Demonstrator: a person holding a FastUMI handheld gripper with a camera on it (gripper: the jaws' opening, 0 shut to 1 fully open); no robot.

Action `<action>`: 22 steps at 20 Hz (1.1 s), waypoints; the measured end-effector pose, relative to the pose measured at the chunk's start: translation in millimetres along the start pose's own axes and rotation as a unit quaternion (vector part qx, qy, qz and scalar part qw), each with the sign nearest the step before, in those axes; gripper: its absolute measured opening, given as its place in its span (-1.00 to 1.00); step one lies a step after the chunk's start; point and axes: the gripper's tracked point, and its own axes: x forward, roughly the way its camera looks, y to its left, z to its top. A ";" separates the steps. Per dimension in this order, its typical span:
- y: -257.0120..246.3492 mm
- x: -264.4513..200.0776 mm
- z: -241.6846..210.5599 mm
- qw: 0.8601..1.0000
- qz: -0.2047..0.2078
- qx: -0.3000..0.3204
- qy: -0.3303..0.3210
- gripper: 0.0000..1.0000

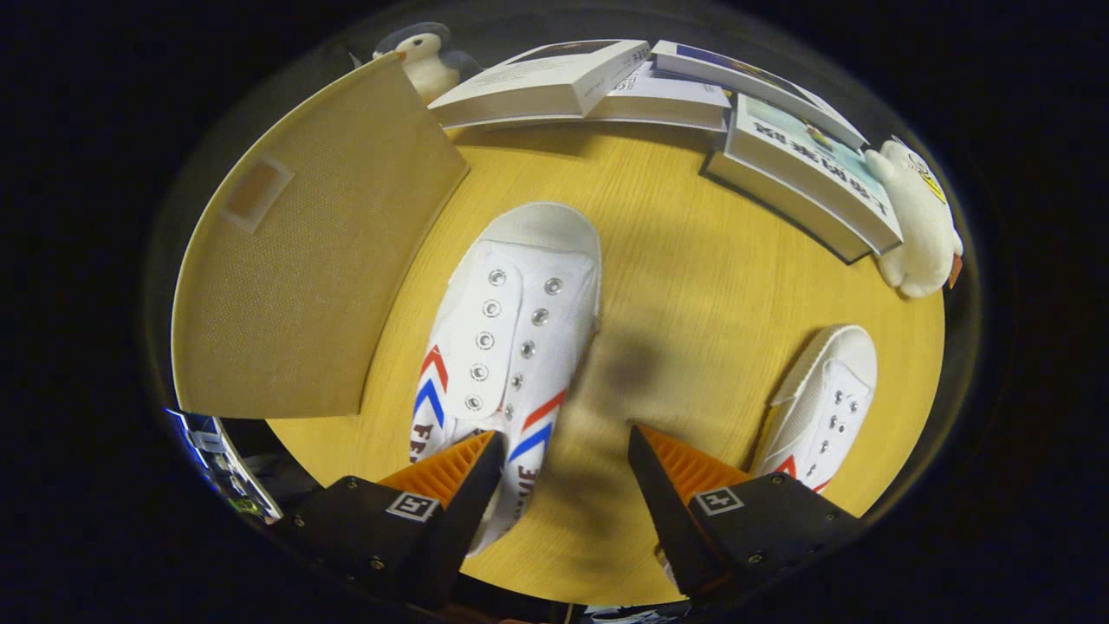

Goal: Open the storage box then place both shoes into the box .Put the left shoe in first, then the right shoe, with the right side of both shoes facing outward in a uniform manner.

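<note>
The gripper [565, 455] hangs over a wooden table [693, 260] with its two fingers spread wide and nothing between them but bare tabletop. At the lower middle of the frame, one white shoe [507, 347] with red and blue chevron stripes lies on the table, toe pointing toward the top of the frame; its heel end runs under the left finger, so whether that finger touches it cannot be told. A second white shoe [823, 403] of the same pattern lies at the lower right, just beyond the right finger and partly hidden by it, well apart from the first. At the left of the frame stands a tan fabric panel [303, 260] with a small label patch, seemingly the storage box or its flap; whether it is open cannot be told from here. Along the top of the frame lie several books [554, 82], some stacked and overlapping, reaching to the upper right. A penguin plush toy [429, 56] sits at the upper left behind the panel, and a white plush toy [918, 225] leans beside the books at the right.
</note>
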 end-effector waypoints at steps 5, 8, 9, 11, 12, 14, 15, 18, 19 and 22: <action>19.6 -3.5 -0.4 0.996 0.066 0.051 0.015 -0.59; 17.1 -3.2 -1.1 0.995 0.073 0.063 0.008 -0.93; 18.4 -9.9 -1.5 0.994 0.084 0.071 0.014 -0.99; 24.7 -14.5 -2.5 0.987 0.118 0.104 0.029 -0.99; 22.6 -16.3 -2.6 0.984 0.130 0.115 0.034 -0.99; 19.8 -17.6 1.0 0.982 0.137 0.122 0.036 -0.99; 19.1 -19.3 3.4 0.982 0.137 0.123 0.037 -0.99; 21.9 -20.0 4.1 0.982 0.140 0.127 0.030 -0.99; 21.5 -20.3 4.9 0.982 0.142 0.126 0.025 -0.99; 11.9 -29.4 12.6 0.983 0.139 0.121 0.007 -0.99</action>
